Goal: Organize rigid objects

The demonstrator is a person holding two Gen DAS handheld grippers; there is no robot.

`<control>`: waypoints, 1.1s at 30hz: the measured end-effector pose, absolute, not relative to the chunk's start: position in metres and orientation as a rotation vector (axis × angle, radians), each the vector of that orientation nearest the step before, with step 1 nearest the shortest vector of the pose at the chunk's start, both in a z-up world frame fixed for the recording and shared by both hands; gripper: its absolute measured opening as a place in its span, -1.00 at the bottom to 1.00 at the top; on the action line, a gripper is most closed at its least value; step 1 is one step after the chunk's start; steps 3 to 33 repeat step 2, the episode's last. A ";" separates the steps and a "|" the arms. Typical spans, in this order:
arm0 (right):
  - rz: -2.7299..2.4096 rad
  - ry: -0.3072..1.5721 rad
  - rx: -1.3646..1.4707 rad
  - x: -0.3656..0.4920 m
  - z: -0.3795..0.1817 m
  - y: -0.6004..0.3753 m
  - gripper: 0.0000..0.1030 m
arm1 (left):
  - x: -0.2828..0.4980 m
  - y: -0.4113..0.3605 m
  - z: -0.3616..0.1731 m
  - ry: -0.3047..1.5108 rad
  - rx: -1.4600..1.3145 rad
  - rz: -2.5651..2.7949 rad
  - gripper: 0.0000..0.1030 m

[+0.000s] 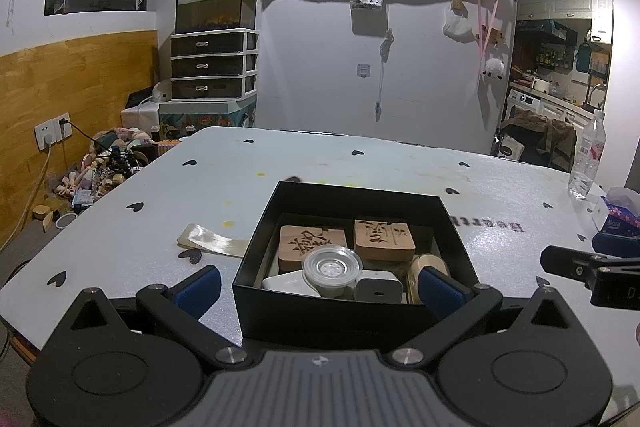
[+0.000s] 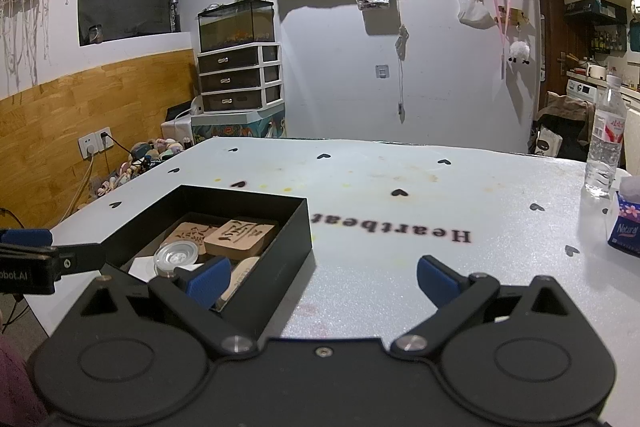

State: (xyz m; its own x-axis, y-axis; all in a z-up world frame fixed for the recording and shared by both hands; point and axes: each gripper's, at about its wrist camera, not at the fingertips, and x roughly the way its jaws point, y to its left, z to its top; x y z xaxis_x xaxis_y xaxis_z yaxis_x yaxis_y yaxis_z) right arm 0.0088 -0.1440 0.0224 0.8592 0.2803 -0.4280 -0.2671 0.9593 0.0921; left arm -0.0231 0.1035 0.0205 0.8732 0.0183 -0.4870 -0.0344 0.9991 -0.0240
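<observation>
A black open box [image 1: 340, 315] stands on the white table near its front edge. Inside lie two carved wooden blocks [image 1: 312, 241] [image 1: 384, 239], a clear round lid [image 1: 332, 267], a white adapter [image 1: 378, 289] and a pale bamboo piece [image 1: 420, 265]. My left gripper [image 1: 320, 287] is open and holds nothing; its left finger is outside the box and its right finger is over the box's near right corner. My right gripper [image 2: 323, 281] is also open and holds nothing, just right of the box [image 2: 276, 267], with its left finger over the box's near corner.
A cream glossy strip [image 1: 212, 243] lies flat on the table left of the box. At the table's right edge are a water bottle [image 2: 606, 139] and a tissue pack [image 2: 626, 227]. "Heartbeat" lettering [image 2: 392, 227] marks the bare table [image 2: 400, 179] beyond the right gripper.
</observation>
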 end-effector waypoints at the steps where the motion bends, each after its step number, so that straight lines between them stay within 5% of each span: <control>1: 0.287 0.454 0.030 0.009 0.022 -0.144 0.95 | -0.023 0.104 0.020 0.509 -0.032 0.027 1.00; 33: 0.288 0.454 0.030 0.009 0.022 -0.144 0.95 | -0.023 0.103 0.020 0.509 -0.032 0.027 1.00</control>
